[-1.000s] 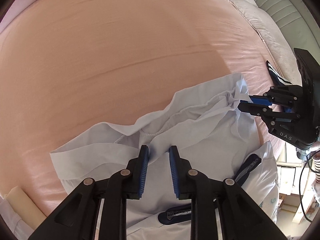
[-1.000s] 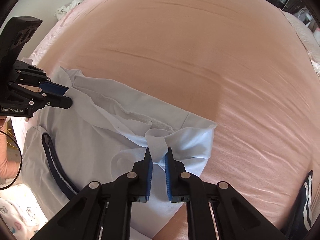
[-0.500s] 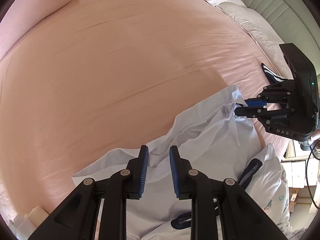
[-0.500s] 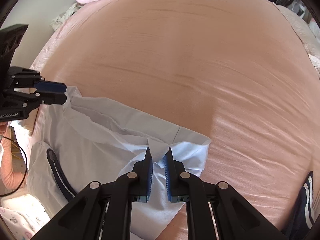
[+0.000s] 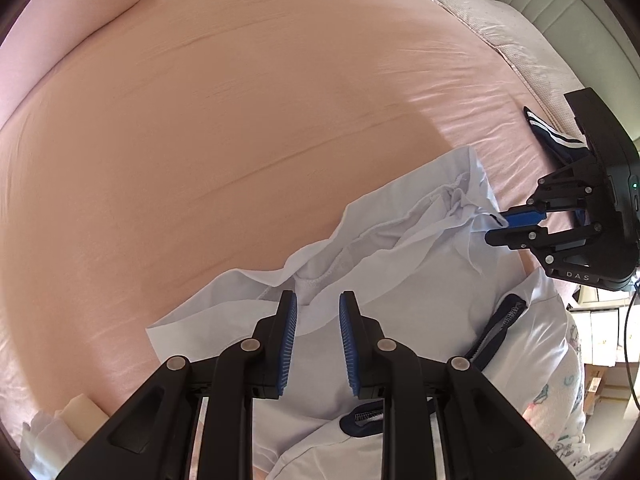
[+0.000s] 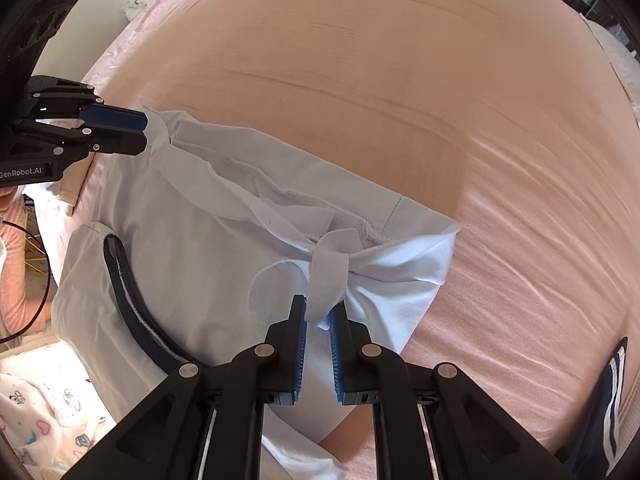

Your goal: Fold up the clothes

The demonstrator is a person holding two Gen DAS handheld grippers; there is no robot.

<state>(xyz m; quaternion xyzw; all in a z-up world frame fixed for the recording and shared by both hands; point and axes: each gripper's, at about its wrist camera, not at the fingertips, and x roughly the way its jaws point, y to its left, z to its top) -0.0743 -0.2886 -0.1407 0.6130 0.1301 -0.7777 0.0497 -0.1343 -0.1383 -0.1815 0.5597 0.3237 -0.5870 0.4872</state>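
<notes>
Both grippers swung vs a sec ago, shirt edge bunched up more. Left gripper [image 6: 136, 134] clamped on pale blue shirt [image 6: 192, 248] at its far-left edge; right gripper [image 6: 318, 320] clenched on a twisted strip of shirt fabric at the right end. Shirt lies on pink bedsheet [image 6: 400, 80], near side. Navy striped garment [image 5: 552, 140] far right, apart.

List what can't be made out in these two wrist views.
- Near end of the white garment: left wrist view, covered by the left tongs.
- Dark striped item: right wrist view, cut off by the lens rim; type unclear.
- Garment type: bunched in both views, cannot tell.
- Person: only a pink sleeve at the right wrist view's edge.
- Right tongs: the pinched fold hides the pad contact.
</notes>
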